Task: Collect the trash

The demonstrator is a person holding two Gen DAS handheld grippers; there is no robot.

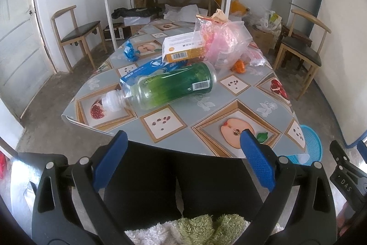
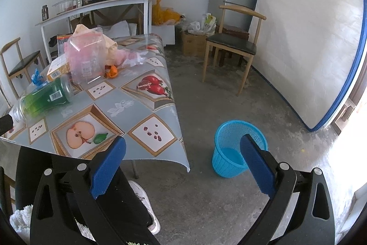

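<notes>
Behind the transparent plastic container on my surface, much of the trash pile is hard to read: pink wrappers show through its walls, a tan crumpled bag peeks over it, and I cannot tell how many clear bags lie beside it. The print on the orange-and-white carton is too small to make out. That carton leans on one blue-and-white box, which is partly covered by the bottle.

Counted, I see one green-tinted plastic bottle lying on its side, neck toward the near left corner, with no liquid I can make out inside; one crumpled blue wrapper well to its left; and one small orange scrap just beside the container.

One blue mesh wastebasket stands upright on the concrete floor, near the surface's right corner; in the right wrist view its inside looks empty, though my own finger hides part of it, and in the left wrist view the surface edge cuts it off.

My left claw hangs over my lap before the surface edge, fingers spread wide, gripping nothing. My right claw hovers above the floor between surface and wastebasket, fingers likewise wide apart and bare.
</notes>
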